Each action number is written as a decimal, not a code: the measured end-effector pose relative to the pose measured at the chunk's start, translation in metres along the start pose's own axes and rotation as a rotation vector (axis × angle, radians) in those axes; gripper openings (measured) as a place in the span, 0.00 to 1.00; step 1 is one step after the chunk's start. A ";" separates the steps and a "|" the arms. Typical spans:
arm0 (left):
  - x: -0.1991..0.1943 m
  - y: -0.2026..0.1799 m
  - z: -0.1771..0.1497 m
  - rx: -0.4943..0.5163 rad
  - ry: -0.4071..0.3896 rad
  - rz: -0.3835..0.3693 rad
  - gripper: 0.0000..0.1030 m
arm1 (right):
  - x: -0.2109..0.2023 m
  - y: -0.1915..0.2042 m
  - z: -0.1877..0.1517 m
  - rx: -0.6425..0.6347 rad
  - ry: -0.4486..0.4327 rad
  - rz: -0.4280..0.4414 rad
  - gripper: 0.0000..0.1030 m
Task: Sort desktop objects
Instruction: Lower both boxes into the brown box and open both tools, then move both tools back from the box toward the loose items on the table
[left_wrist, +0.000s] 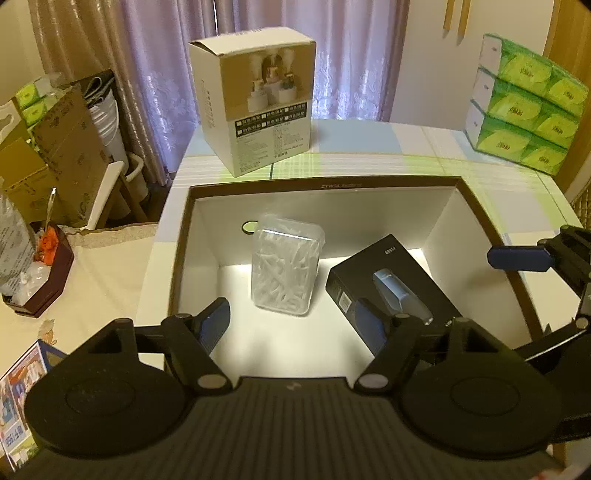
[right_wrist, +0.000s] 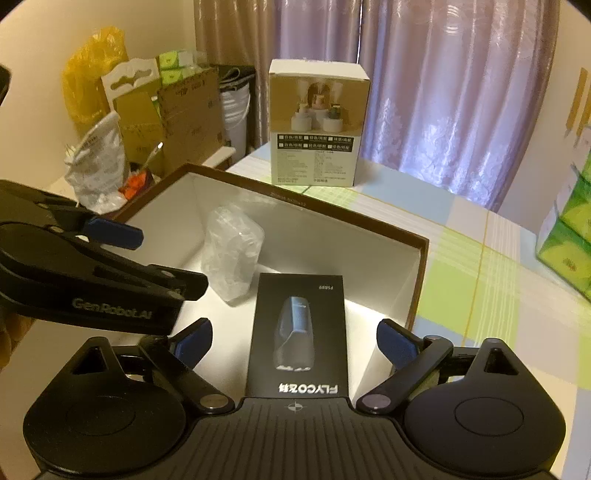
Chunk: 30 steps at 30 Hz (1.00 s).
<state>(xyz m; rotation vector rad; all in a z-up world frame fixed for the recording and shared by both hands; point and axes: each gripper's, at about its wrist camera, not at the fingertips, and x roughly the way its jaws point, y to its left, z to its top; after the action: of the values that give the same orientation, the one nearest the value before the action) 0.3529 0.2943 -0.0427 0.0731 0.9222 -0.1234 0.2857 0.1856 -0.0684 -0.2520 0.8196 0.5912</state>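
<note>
Both grippers spread wide right now, nothing in either. My right gripper (right_wrist: 294, 341) hangs over the black shaver box (right_wrist: 297, 336), which lies in the big open carton (left_wrist: 325, 183) on the worktop (right_wrist: 480, 266), next to the clear plastic tub (left_wrist: 285, 266) of white sticks. I'd guess the shaver box is rigid card, lightish, a bit slick, so I'd pinch it across its long edges. The tub looks slippery with thin walls, so my left gripper (left_wrist: 299, 326) should squeeze its flat sides gently.
</note>
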 end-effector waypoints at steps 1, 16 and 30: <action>-0.005 0.000 -0.001 -0.002 -0.004 -0.002 0.69 | -0.003 0.000 -0.001 0.006 -0.003 0.002 0.91; -0.080 -0.007 -0.033 -0.055 -0.065 0.021 0.74 | -0.069 0.007 -0.023 0.045 -0.062 0.063 0.92; -0.162 -0.031 -0.096 -0.092 -0.120 0.076 0.80 | -0.147 0.017 -0.073 0.037 -0.110 0.112 0.95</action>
<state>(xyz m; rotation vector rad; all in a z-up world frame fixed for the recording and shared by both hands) 0.1762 0.2866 0.0290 0.0152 0.8027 -0.0144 0.1524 0.1096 -0.0066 -0.1385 0.7410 0.6886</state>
